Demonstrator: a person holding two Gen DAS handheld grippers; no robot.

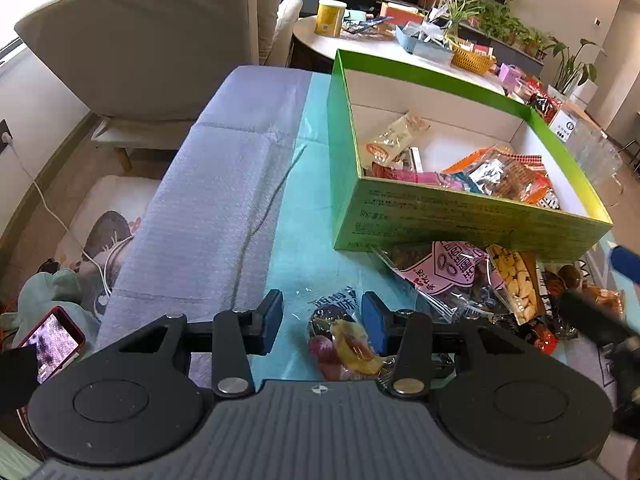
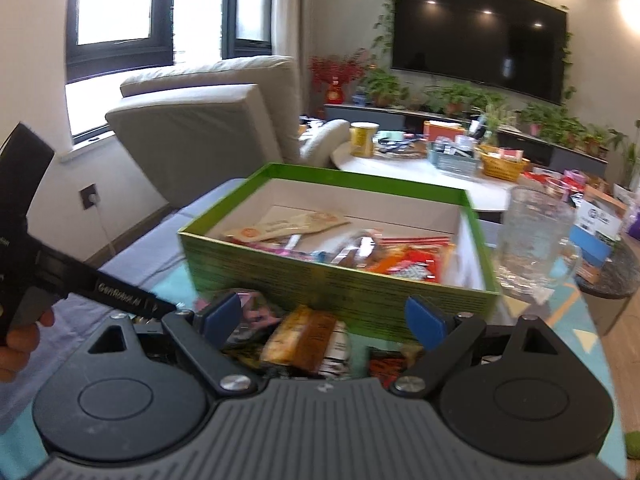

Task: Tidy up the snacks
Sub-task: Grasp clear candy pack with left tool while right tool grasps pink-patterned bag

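Observation:
A green cardboard box (image 1: 460, 216) with a white inside holds several snack packets (image 1: 496, 176); it also shows in the right wrist view (image 2: 320, 284). Loose snacks lie in a pile (image 1: 480, 280) in front of it on the teal cloth. My left gripper (image 1: 322, 316) is open, its pads on either side of a clear packet of purple and yellow candy (image 1: 340, 340). My right gripper (image 2: 324, 316) is open above the pile, over a yellow-brown packet (image 2: 300, 336); it also shows blurred at the right edge of the left wrist view (image 1: 600, 300).
A glass mug (image 2: 536, 248) stands right of the box. A grey cloth (image 1: 216, 200) covers the table's left part. A white round table (image 2: 420, 172) behind carries a yellow tin, baskets and packets. A beige armchair (image 1: 152, 36) stands at back left.

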